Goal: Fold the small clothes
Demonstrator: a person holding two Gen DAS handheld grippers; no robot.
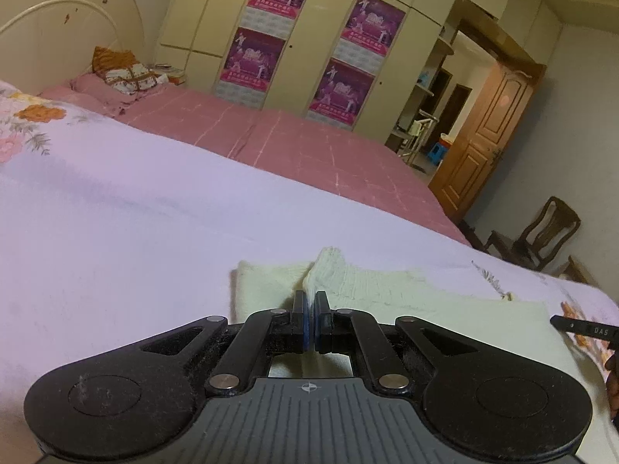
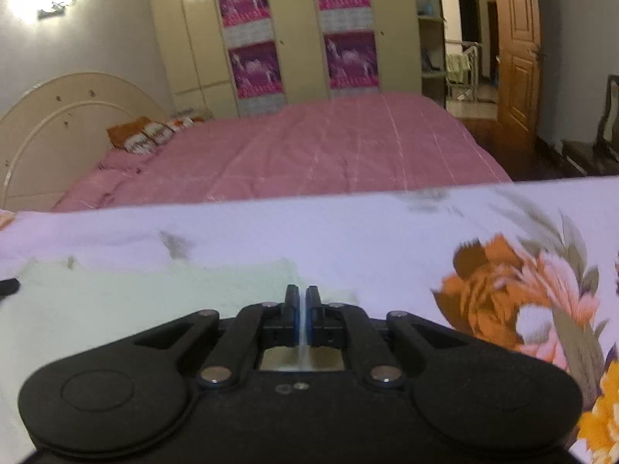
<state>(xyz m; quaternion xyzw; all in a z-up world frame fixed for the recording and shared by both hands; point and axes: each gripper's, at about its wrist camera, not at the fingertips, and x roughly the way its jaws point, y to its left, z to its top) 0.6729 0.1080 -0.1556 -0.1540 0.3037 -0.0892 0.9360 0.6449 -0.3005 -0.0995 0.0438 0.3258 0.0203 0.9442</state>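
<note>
Left gripper nearest the lens, jaws pinched together on a raised fold of the cream garment; a peak of ribbed knit cloth stands up just beyond the fingertips. Rest of the garment lies flat on the pale lilac sheet, spreading out to the right of the gripper. At the far right edge of the left wrist view, a black finger of the other gripper pokes in over the sheet.

Right gripper likewise clenched, a thin edge of the same cream garment caught between the blue pads. Cloth here looks pale green-white under the lighting and is motion-blurred. It extends leftward from the jaws, flat on the sheet.

Sheet carries orange and pink flower prints to the right of the right gripper. Beyond it, a pink quilt covers the bed up to the cream headboard. Patterned pillow near the headboard. Wardrobe behind, with four purple posters. Wooden door open, dark chair by the wall
</note>
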